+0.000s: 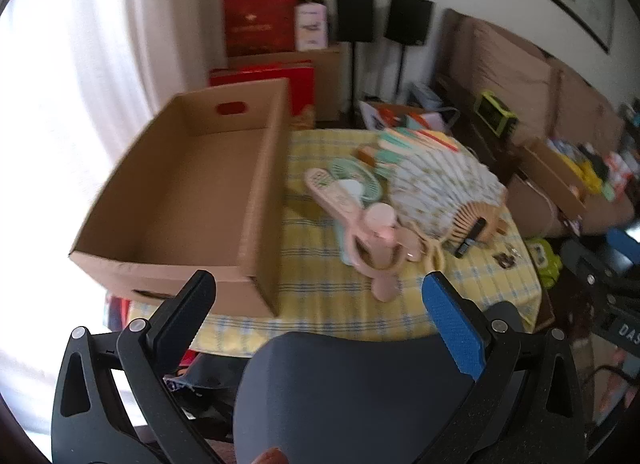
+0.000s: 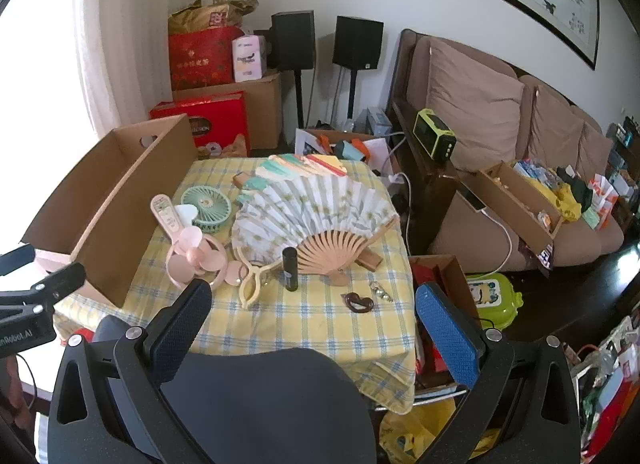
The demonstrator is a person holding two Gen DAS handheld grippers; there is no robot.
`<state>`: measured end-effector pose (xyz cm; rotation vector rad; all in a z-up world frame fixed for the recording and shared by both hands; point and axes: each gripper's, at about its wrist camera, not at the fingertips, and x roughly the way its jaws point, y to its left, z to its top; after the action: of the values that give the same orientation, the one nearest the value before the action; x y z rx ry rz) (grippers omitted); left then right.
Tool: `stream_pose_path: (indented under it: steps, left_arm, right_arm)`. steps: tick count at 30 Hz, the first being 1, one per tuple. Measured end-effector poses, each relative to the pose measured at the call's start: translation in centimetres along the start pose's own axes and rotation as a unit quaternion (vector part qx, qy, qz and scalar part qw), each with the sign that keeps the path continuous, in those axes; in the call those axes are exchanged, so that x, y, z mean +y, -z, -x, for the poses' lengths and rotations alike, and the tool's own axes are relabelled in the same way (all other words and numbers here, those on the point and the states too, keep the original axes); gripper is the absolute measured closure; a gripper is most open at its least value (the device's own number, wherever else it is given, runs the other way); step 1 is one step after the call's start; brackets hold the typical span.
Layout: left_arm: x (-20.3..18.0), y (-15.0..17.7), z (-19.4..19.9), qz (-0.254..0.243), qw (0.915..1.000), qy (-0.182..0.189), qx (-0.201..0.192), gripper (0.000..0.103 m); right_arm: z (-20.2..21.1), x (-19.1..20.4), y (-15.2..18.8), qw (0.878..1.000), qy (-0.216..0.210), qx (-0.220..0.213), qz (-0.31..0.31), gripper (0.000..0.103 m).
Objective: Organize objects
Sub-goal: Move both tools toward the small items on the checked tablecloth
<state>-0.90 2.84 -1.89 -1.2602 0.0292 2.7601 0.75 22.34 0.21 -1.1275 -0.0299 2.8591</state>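
- Left gripper [image 1: 320, 288]: fingers standing spread wide, gripping nothing; empty brown cardboard box [image 1: 192, 200] sitting ahead-left.
- Right gripper [image 2: 314, 298]: fingers spread, empty; white pleated paper folding fan [image 2: 316, 212] lying ahead on the yellow checked worktop [image 2: 320, 324].

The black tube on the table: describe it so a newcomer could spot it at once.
Start at the cardboard box on the left of the yellow checked tablecloth, then move right to the big open paper fan. Standing upright in front of the fan's wooden ribs is the black tube: the only dark, upright thing among pale, flat-lying ones.
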Motion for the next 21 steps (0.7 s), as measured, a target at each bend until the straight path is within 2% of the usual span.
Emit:
stream_pose_path:
  steps: [6,13,18,21]
  left_arm:
    - [-1.2,0.1,-0.9,-0.021,0.9994,0.027,0.003,0.0]
    - [-2.1,-0.1,-1.8,-0.045,0.9984,0.031,-0.011,0.0]
    - [-2.6,-0.5,-3.2,-0.055,0.997,0.054,0.006,0.0]
    - [-2.6,-0.9,-4.0,-0.048,0.9968,0.063,0.012,0.0]
  right_arm:
    - [-0.5,-0.9,0.3,1.0,0.007,0.002,-0.002,0.0]
    - [-1.4,-2.9,0.7,1.0,0.019,0.007,-0.015,0.0]
    - [-2.8,-5.6,1.0,0.999,0.032,0.022,-0.03,0.0]
    - [-3.9,-7.9,1.3,0.998,0.017,0.037,-0.054,0.001]
